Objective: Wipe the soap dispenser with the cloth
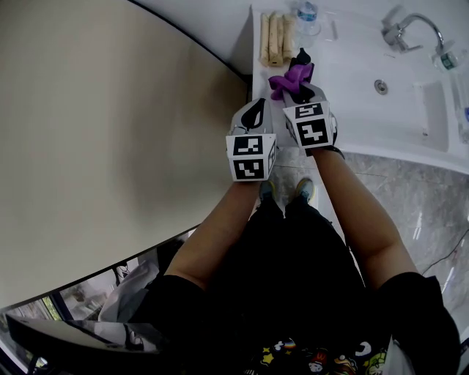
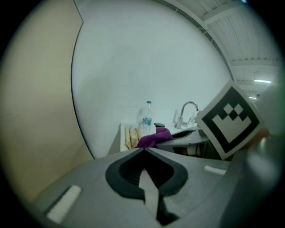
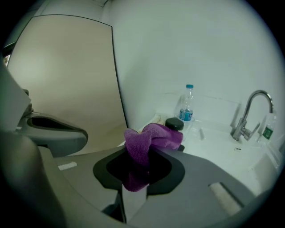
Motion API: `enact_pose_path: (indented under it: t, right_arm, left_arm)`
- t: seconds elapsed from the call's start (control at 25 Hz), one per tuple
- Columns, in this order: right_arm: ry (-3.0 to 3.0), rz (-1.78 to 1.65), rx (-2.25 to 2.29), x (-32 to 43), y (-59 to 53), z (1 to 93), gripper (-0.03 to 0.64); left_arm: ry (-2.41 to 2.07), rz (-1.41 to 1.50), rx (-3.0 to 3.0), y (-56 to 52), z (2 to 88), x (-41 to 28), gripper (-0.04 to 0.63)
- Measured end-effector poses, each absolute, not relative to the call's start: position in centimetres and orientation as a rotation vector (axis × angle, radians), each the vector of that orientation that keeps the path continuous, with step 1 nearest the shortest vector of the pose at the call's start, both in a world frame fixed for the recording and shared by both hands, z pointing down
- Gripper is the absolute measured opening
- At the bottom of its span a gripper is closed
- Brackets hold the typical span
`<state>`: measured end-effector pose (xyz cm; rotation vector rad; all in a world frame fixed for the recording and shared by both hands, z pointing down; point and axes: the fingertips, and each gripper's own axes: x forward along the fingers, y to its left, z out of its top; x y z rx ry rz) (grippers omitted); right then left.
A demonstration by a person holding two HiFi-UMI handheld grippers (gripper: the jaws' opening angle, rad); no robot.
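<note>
Your right gripper [image 3: 139,165] is clenched on the crumpled purple microfibre cloth [image 3: 149,141], near the black-capped soap dispenser [image 3: 174,124] on the white basin counter [image 3: 213,147]. Your left gripper [image 2: 143,171] is closed on nothing. Push hard and the unsteadied dispenser could tip.

The rolls [image 1: 275,36] are laid side by side at the far left corner of the bench [image 1: 359,36], along its left edge. The bottle [image 1: 308,13] is stood just right of them, by the far edge. The dispenser [image 1: 302,56] is set before the rolls, near the left edge. The basin [image 1: 399,102] is sunk to the right, with the tap [image 1: 410,28] behind it. The cloth [image 1: 290,78] is held in the right gripper [image 1: 299,86] just before the dispenser. The left gripper [image 1: 256,110] is held beside it, over the left edge.
</note>
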<state>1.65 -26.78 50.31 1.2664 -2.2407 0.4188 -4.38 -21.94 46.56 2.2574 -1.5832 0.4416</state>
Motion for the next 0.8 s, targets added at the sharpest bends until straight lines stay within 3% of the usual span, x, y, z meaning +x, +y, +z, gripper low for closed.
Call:
enact_pose_path:
  t: [0.8]
  right_arm:
    - [-2.226, 0.06, 1.499, 0.5, -34.2, 41.3, 0.101]
  left_arm:
    - [-1.554, 0.421, 2.263, -21.9, 47.4, -9.3, 0.001]
